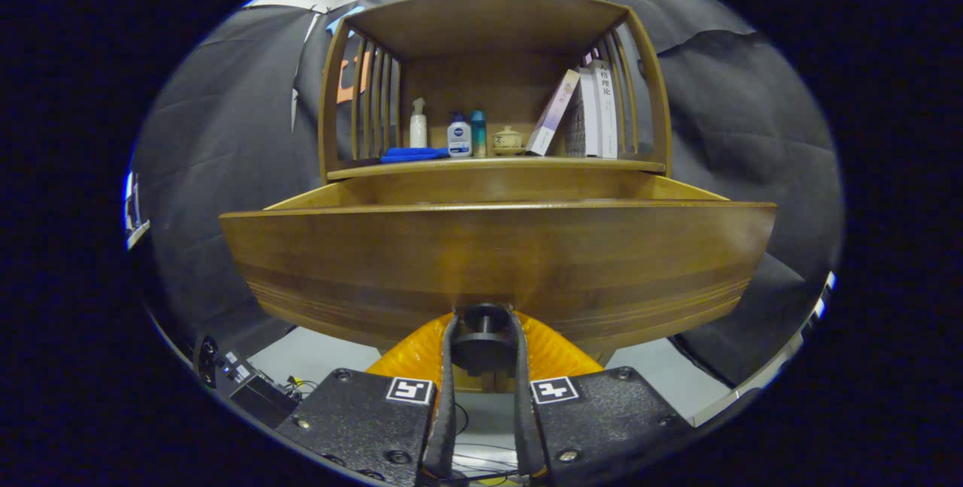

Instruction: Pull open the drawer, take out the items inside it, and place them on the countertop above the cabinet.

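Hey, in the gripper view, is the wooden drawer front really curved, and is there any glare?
Gripper view: fisheye distortion bows the brown wooden drawer front; a soft sheen sits above the round dark knob, which the claw grips; the shelf stays sharp.

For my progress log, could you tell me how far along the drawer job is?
Done: the drawer is pulled well out from under the countertop. In hand: the gripper is shut on the drawer knob. Left: taking items out; the drawer's inside is hidden from this angle.
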`<action>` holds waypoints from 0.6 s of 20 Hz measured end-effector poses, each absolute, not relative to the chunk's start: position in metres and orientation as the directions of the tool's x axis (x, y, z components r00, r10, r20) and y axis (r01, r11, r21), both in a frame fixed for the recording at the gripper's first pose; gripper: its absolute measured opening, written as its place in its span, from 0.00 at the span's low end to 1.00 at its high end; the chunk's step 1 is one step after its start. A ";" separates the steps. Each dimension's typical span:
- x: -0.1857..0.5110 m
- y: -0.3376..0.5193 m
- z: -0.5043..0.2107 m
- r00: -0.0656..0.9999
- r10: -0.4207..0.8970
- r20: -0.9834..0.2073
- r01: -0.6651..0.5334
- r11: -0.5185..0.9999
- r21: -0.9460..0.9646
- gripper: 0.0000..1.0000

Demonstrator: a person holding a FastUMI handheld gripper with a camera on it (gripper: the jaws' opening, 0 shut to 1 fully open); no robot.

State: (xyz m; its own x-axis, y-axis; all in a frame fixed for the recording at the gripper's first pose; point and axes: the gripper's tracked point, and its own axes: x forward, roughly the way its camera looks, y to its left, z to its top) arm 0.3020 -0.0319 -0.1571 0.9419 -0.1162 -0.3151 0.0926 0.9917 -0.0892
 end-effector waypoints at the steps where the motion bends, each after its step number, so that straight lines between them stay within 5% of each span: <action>1: 0.301 -0.032 -0.157 0.941 -0.111 -0.321 0.088 0.992 -0.086 0.34; 8: 0.300 -0.029 -0.160 0.928 -0.085 -0.362 0.056 0.994 -0.090 0.34; 12: 0.290 -0.025 -0.137 0.928 -0.046 -0.369 0.016 0.996 -0.085 0.49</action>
